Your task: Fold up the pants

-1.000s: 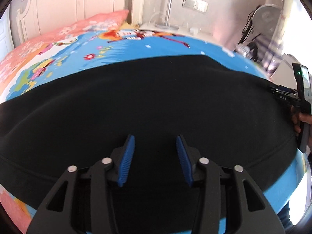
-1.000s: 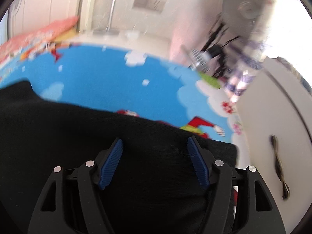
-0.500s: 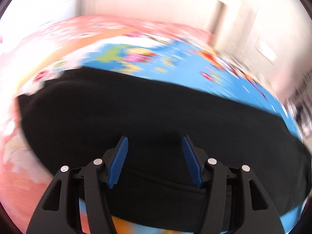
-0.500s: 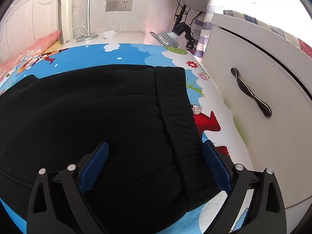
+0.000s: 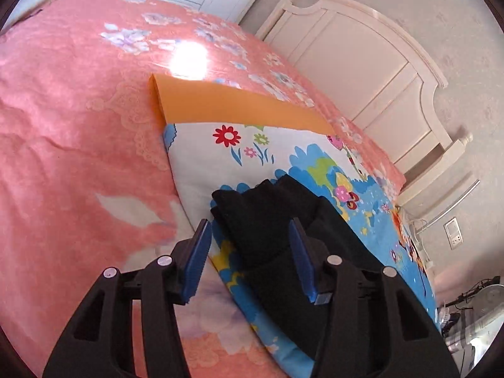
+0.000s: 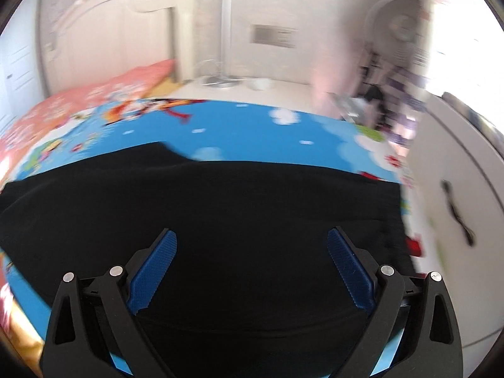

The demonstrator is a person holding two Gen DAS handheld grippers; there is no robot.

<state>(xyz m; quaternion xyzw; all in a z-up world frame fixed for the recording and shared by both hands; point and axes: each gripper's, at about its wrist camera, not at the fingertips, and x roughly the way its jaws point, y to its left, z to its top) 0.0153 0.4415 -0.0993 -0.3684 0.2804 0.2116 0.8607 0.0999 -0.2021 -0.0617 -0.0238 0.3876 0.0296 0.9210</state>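
Observation:
Black pants [image 6: 245,220] lie flat across a blue cartoon-print mat [image 6: 252,132] on the bed. In the left wrist view the leg ends of the pants [image 5: 261,217] lie stacked, and my left gripper [image 5: 249,252] is open just above them, its jaws on either side of the cuffs. My right gripper [image 6: 252,261] is wide open over the broad upper part of the pants, near the waistband edge [image 6: 393,220]. Neither gripper holds cloth.
A pink floral bedspread [image 5: 78,126] lies under the mat, with an orange strip [image 5: 220,104] at the mat's far edge. A white headboard [image 5: 378,72] stands behind. A white cabinet with a dark handle [image 6: 456,217] stands right of the bed, a fan [image 6: 400,22] behind it.
My left gripper has swung left along the pants to the leg ends and opened wider. My right gripper has turned back over the upper part of the pants, still open.

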